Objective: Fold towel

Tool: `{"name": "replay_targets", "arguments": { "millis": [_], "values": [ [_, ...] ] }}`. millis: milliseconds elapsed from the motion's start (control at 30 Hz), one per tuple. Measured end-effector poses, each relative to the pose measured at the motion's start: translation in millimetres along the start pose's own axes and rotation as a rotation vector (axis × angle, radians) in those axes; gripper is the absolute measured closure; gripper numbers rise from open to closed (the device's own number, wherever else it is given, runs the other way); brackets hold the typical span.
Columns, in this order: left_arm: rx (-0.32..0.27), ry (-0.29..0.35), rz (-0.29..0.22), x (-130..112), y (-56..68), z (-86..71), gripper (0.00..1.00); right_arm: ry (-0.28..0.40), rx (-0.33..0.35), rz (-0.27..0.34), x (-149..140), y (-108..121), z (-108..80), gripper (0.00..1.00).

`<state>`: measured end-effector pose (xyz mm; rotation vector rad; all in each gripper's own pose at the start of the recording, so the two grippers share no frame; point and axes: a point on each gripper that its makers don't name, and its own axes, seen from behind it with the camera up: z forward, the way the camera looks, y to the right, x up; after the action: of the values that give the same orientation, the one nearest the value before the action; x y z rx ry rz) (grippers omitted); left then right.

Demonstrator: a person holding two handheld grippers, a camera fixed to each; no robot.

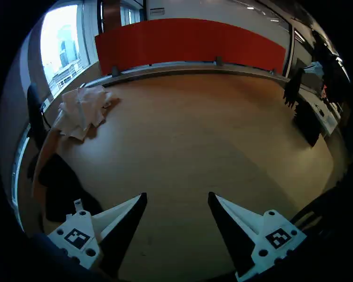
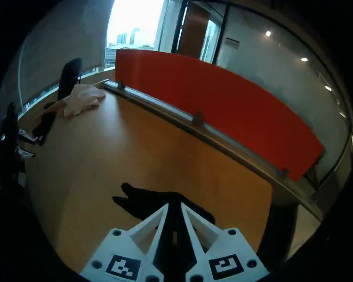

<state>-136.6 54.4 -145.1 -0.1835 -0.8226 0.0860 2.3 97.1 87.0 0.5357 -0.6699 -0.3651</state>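
We hold both tongs over the counter [image 1: 190,141].
Our left tongs [image 1: 177,201] gape, empty; our right tongs [image 2: 174,207] sit nearly closed at a black cloth [image 2: 139,199], grip unclear.

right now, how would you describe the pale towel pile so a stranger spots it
Start at the long wooden desk backed by the red divider. Follow it to the far corner by the window, where the pale towel pile lies crumpled. It is the only light cloth; the near cloth is black.
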Motion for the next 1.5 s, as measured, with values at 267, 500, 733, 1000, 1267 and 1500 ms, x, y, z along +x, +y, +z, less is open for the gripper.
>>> {"name": "replay_targets", "arguments": {
  "millis": [267,500,733,1000,1267,1500],
  "values": [
    [0.007,-0.005,0.006,3.8,4.3,0.3,0.04,-0.038,-0.040,0.008,-17.8,38.4,-6.3,0.97],
    [0.010,-0.005,0.013,8.4,8.5,1.0,0.04,-0.062,-0.060,0.013,-29.3,59.7,-11.8,0.97],
    [0.007,-0.004,0.018,11.3,14.5,1.2,0.04,-0.073,-0.068,0.020,-39.0,66.8,-15.6,0.97],
    [0.003,0.000,0.028,15.8,18.2,1.3,0.04,-0.092,-0.088,0.035,-59.3,73.9,-30.2,0.97],
    [-0.006,0.001,0.030,16.5,23.5,-0.4,0.04,-0.127,-0.111,0.067,-99.1,77.9,-53.2,0.97],
    [-0.012,-0.002,0.034,14.4,26.3,-1.0,0.04,-0.156,-0.129,0.111,-136.3,70.5,-69.2,0.97]
  ]
}}
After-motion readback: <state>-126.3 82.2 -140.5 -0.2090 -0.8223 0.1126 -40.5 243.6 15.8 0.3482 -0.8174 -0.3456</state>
